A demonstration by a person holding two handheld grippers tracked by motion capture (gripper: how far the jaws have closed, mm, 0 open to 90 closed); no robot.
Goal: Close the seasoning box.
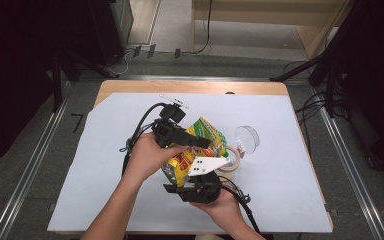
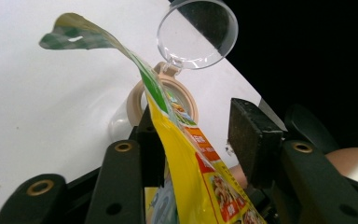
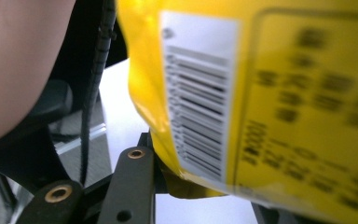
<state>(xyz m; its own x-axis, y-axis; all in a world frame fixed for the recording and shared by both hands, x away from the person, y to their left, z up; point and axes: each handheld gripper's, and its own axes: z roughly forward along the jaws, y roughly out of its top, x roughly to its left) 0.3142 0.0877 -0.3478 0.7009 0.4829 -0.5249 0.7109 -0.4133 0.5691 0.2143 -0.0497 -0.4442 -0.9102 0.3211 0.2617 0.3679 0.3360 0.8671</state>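
Observation:
A yellow and green snack bag (image 1: 207,137) hangs above the middle of the table between both grippers. My left gripper (image 1: 205,144) comes in from the left near the bag's top. In the left gripper view the thin bag (image 2: 191,158) lies against one jaw, while the other pad (image 2: 251,140) stands apart from it, so my left gripper (image 2: 198,140) is open. My right gripper (image 1: 192,172) holds the bag from below. In the right gripper view the bag (image 3: 270,93), barcode towards the camera, sits in my right gripper (image 3: 209,186), which is shut on its lower end.
A clear jar with a beige ring (image 1: 230,160) stands on the white sheet (image 1: 280,190) just right of the bag, its hinged clear lid (image 1: 246,138) flipped open. The jar (image 2: 168,93) and lid (image 2: 198,32) lie just beyond the left jaws. Cables trail from both grippers.

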